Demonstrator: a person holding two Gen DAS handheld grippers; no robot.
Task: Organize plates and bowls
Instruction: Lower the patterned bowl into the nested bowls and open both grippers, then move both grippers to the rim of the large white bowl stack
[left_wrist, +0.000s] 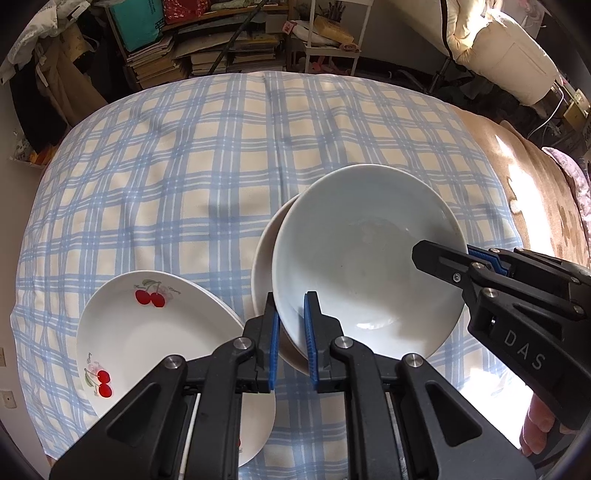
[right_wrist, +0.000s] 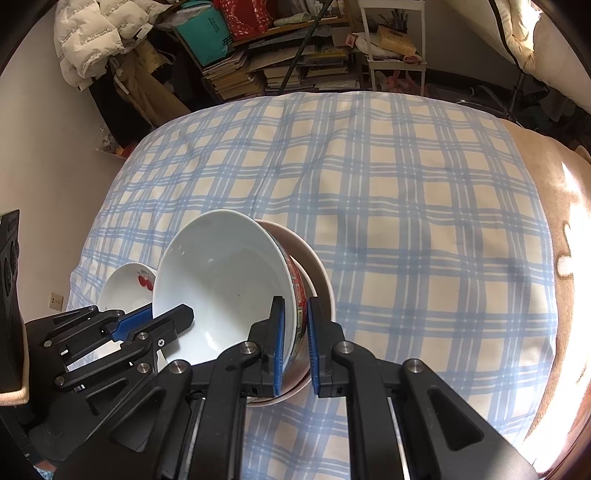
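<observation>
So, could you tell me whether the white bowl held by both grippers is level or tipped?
Tipped. The white bowl leans over the beige bowl, its opening facing the cherry plate; the left gripper and right gripper each clamp its rim.

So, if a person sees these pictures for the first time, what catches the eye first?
First, the large white bowl near the front of the checked cloth, gripped on opposite rims by the left gripper and the right gripper; it is tilted over a cream bowl beneath it. Next, the cherry plate lying to its left.
</observation>
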